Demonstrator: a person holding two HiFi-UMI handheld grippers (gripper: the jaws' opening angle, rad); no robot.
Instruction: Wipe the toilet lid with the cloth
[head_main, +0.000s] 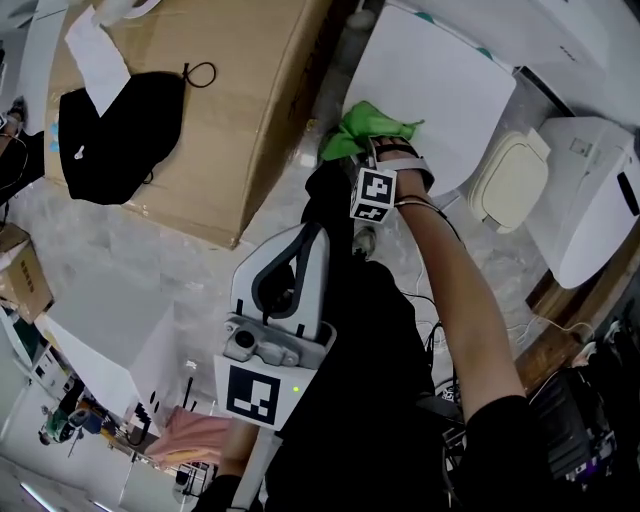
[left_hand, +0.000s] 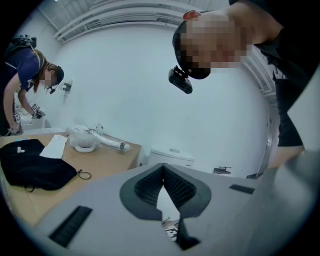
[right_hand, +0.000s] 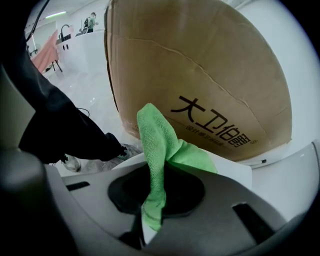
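The white toilet lid (head_main: 430, 90) lies at the top centre of the head view. A bright green cloth (head_main: 365, 128) rests bunched on its near-left edge. My right gripper (head_main: 372, 152) is shut on that cloth, with its marker cube just behind. In the right gripper view the cloth (right_hand: 160, 145) runs up out of the shut jaws, and the lid (right_hand: 235, 170) shows behind it. My left gripper (head_main: 308, 238) is held lower, away from the lid and above the person's dark clothing. In its own view the left gripper (left_hand: 163, 172) is shut on nothing.
A large cardboard box (head_main: 220, 130) stands left of the toilet, with a black bag (head_main: 120, 130) and white paper (head_main: 95, 55) on top. A cream seat part (head_main: 510, 180) and a white tank (head_main: 590, 200) sit to the right. Cables (head_main: 440, 340) trail on the floor. Another person (left_hand: 25, 85) stands far off.
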